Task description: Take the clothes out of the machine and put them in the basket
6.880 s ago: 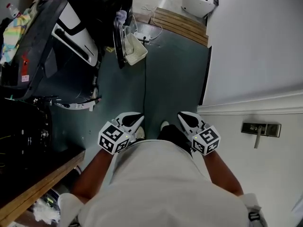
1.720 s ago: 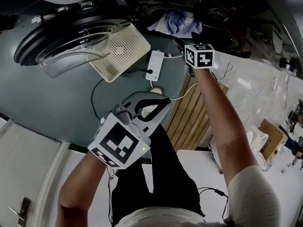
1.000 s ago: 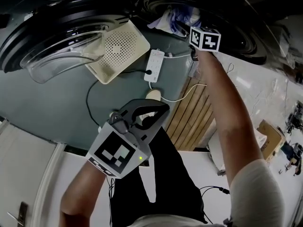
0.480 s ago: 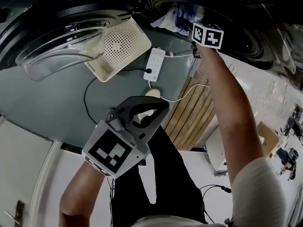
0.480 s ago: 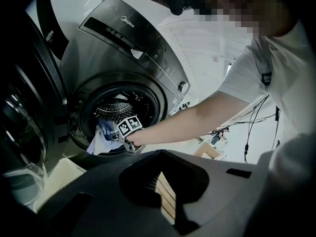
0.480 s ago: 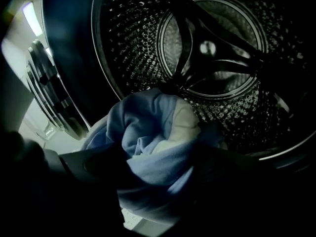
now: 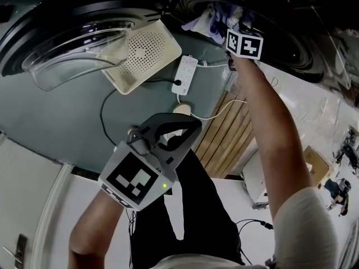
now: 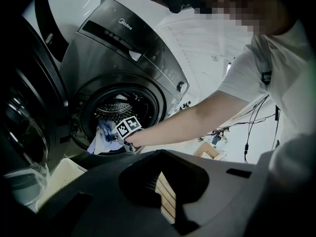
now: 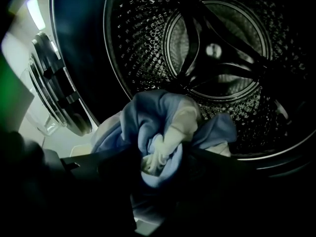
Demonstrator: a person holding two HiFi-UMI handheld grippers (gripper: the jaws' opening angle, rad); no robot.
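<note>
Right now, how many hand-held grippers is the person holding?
2. The left hand-held gripper hangs shut and empty above the floor. The right hand-held gripper is at the washing machine's mouth, its jaws just closed on the blue cloth. None seem hidden.

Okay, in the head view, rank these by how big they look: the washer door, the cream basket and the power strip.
1. washer door, clearly largest
2. cream basket, partly tucked behind the door
3. power strip, smallest

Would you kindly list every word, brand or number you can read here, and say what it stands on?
"Midea": on the washing machine, on its control panel.
Markings around the panel's dial: too small to read.
No other text is legible.
</note>
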